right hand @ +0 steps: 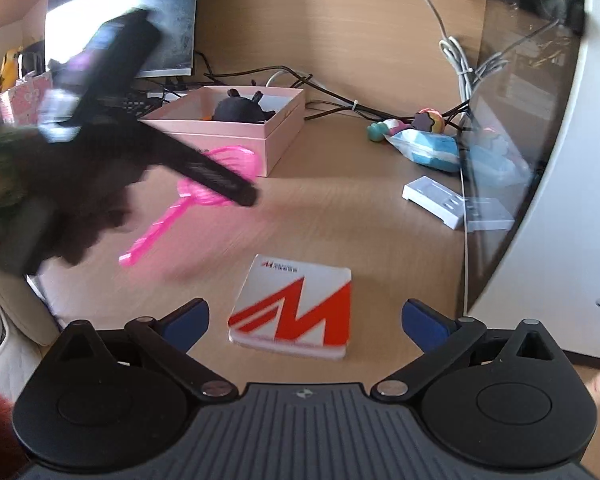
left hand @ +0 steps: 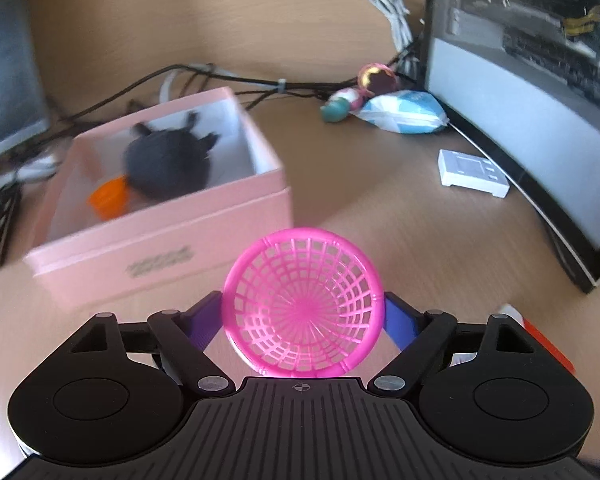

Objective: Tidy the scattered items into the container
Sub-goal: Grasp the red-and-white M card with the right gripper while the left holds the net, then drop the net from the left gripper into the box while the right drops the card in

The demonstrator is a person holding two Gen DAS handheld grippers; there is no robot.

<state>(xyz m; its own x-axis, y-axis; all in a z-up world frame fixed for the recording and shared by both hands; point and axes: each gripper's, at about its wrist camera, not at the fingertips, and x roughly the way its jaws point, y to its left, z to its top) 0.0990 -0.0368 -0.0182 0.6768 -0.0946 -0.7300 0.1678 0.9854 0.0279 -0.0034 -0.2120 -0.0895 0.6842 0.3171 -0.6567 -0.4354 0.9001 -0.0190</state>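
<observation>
While the left gripper [left hand: 302, 312] pinches the pink strainer [left hand: 302, 306], the pink box [left hand: 160, 216] lies at ten o'clock. The right gripper [right hand: 305, 326] stands spread and empty, the notepad [right hand: 294, 308] at twelve o'clock.

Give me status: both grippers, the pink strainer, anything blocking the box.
Left gripper closed on pink strainer, near pink box. Right gripper open, empty, over red-and-white pad. Path to box clear.

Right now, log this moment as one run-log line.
left gripper: shut on pink mesh scoop | right gripper: open over red-and-white booklet | pink box: holds dark plush, orange cup
</observation>
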